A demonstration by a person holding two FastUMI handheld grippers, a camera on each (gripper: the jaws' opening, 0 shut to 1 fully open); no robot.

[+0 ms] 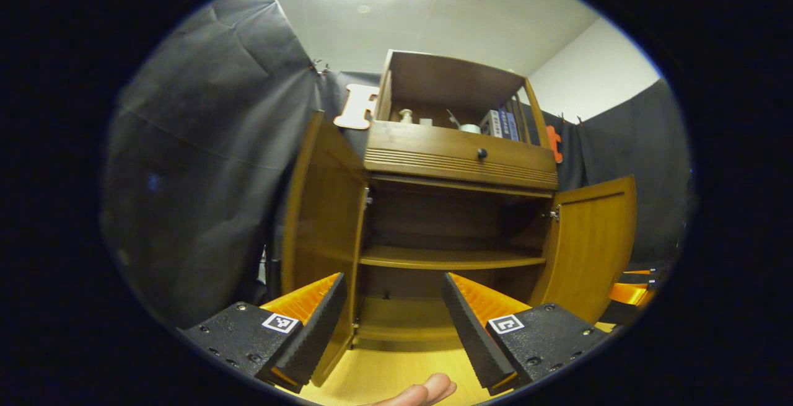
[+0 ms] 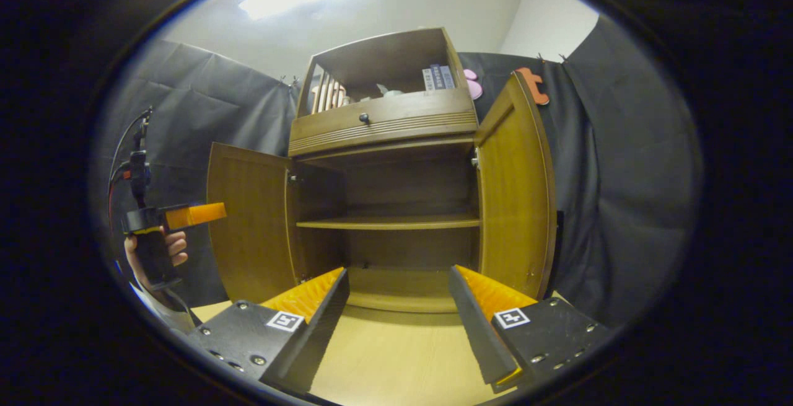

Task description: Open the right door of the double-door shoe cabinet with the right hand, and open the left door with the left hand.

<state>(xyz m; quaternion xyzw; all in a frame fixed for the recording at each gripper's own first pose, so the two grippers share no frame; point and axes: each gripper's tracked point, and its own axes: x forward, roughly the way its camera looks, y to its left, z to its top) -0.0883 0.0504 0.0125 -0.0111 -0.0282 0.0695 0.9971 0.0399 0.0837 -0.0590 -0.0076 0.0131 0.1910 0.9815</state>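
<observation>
The wooden shoe cabinet (image 1: 458, 164) (image 2: 384, 127) stands with both doors swung wide, showing one inner shelf (image 1: 452, 260) (image 2: 390, 223) with nothing on it. In the left gripper view, the left door (image 1: 322, 207) is just ahead of my left gripper (image 1: 393, 288), which is open and holds nothing; the right door (image 1: 591, 238) hangs farther right. In the right gripper view, my right gripper (image 2: 399, 282) is open and holds nothing, with the right door (image 2: 514, 195) just beyond it. The left door (image 2: 248, 220) stands at left, and the left gripper (image 2: 186, 215), held by a hand (image 2: 170, 248), is beside it.
Above the doors is a drawer with a dark knob (image 1: 481, 154) (image 2: 365, 119), and an open top shelf holds books (image 1: 500, 124) and small items. The floor (image 2: 396, 350) is light wood. Black cloth walls (image 1: 204, 176) close in on both sides. Fingertips (image 1: 427, 390) show at the bottom edge.
</observation>
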